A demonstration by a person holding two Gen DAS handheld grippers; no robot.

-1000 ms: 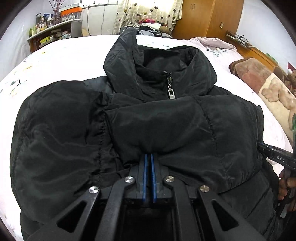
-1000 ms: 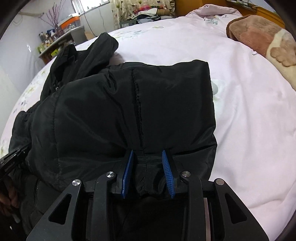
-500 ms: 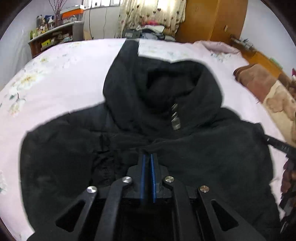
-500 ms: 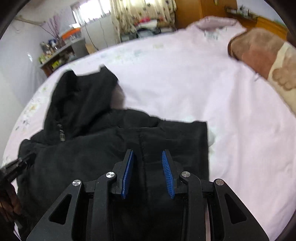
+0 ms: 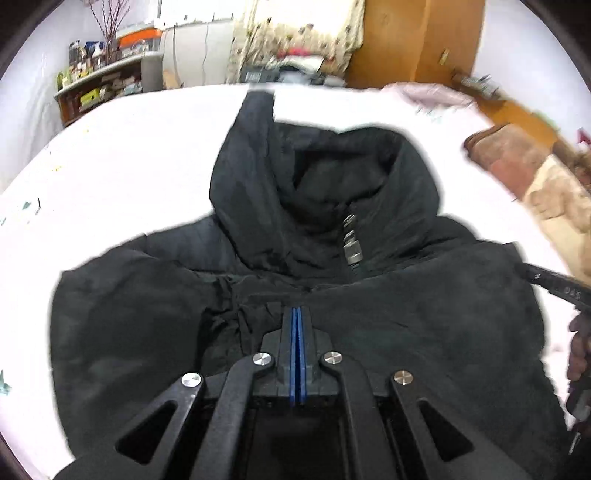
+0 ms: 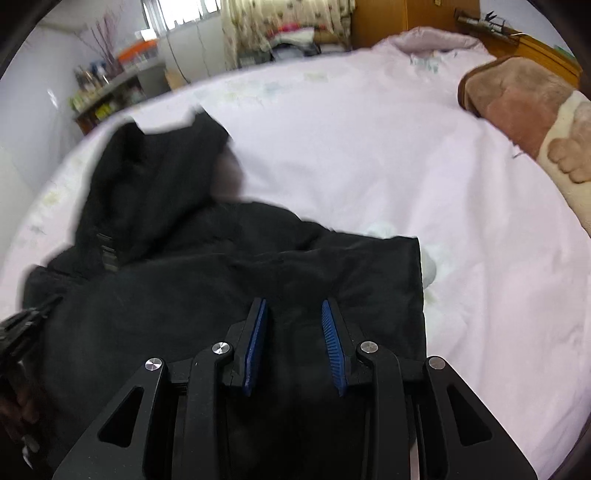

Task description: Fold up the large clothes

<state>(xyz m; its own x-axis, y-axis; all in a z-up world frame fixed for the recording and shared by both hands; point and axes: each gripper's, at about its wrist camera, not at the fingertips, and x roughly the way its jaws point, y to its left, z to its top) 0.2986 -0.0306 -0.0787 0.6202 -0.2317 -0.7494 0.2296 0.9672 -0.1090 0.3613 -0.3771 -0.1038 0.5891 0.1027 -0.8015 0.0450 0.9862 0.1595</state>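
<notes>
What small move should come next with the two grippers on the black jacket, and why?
Probably pull the right gripper back clear of the jacket: its blue pads stand apart with cloth only loosely between them. The left gripper is shut, seemingly on a fold, and would open next so the jacket lies flat on the bed.

Ahead of me a bed [image 6: 369, 155] spreads its pale pink sheet, a brown and cream plush blanket [image 6: 535, 122] bunched at its right edge, with a cluttered shelf [image 5: 99, 88], floral curtains [image 5: 299, 33] and a wooden wardrobe [image 5: 417, 44] along the far wall.
</notes>
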